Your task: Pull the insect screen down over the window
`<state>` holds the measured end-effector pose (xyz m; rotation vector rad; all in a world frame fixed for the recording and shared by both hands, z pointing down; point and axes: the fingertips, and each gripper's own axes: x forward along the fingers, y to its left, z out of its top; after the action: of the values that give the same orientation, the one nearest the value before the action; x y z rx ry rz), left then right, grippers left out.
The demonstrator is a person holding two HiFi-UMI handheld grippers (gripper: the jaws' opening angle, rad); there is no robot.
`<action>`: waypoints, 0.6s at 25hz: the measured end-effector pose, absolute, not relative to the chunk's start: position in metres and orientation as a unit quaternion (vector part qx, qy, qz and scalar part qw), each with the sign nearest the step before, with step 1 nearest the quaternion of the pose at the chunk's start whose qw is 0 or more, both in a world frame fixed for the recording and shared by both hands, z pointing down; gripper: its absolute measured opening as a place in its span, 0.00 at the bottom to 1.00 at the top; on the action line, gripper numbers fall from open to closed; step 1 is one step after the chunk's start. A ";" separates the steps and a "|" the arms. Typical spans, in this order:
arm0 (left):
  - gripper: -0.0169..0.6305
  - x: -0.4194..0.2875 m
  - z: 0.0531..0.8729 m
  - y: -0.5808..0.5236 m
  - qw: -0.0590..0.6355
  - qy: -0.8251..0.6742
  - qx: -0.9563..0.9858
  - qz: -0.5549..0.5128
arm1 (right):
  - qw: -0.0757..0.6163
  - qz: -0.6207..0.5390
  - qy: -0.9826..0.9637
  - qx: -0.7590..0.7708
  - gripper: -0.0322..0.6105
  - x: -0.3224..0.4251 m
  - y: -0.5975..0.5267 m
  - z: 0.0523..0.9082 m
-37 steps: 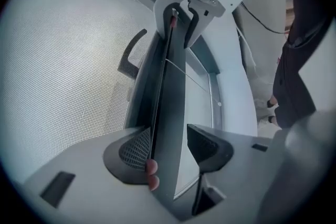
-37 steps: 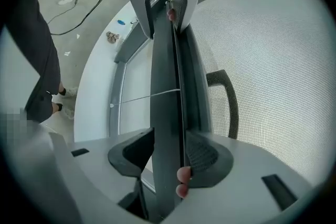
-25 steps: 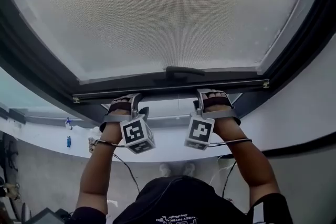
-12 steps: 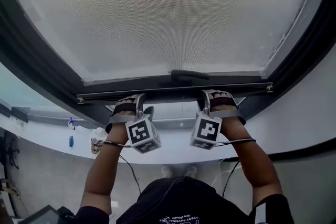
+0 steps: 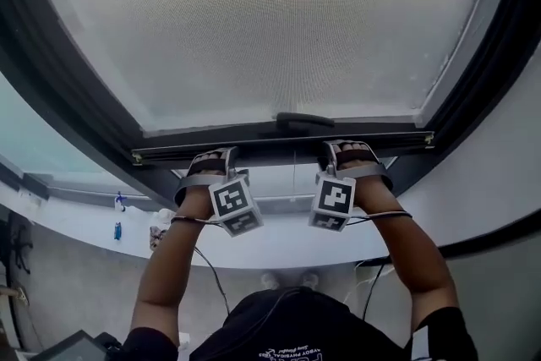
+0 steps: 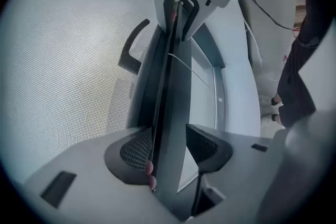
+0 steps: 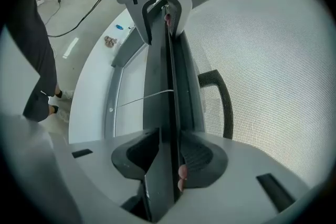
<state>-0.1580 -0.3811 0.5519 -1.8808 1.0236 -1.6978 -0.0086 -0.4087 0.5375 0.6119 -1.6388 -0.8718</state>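
- Now: both tools are on the bottom bar (image 5: 275, 144) of the insect screen (image 5: 262, 21), one to each side of its handle (image 5: 303, 122).
- Right gripper (image 5: 347, 150): its jaws have just been closing, with the bar between them. In the right gripper view both pads are pressed on the bar, so it is clamped.
- Left gripper (image 5: 209, 158): also clamped on the bar. The inner pad is flat against it. The outer pad's contact is harder to read in the left gripper view, but it appears to touch.
- The bar lies across the window frame (image 5: 59, 84) much where it lay in the earlier head views, with no clear descent.
- The mesh fills most of the opening. A strip of bare glass (image 5: 270, 180) remains between the bar and the frame's lower edge.
- Judgement: the two-handed grip is only now complete, and the last stretch of the pull is still to be done. Both ends should come down evenly, or the bar may skew in its side tracks.
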 end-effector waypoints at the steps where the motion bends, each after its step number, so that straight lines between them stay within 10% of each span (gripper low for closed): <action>1: 0.35 -0.158 0.552 -0.380 0.205 0.367 -0.672 -0.610 | 0.561 -0.372 -0.693 0.259 0.26 -0.008 -0.408 0.538; 15: 0.35 -0.144 0.513 -0.361 0.207 0.431 -0.691 -0.543 | 0.502 -0.388 -0.709 0.308 0.26 0.001 -0.387 0.499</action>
<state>-0.1441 -0.3611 0.5126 -1.9244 1.2001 -1.5115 0.0007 -0.3874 0.4990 0.7440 -1.7141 -0.9381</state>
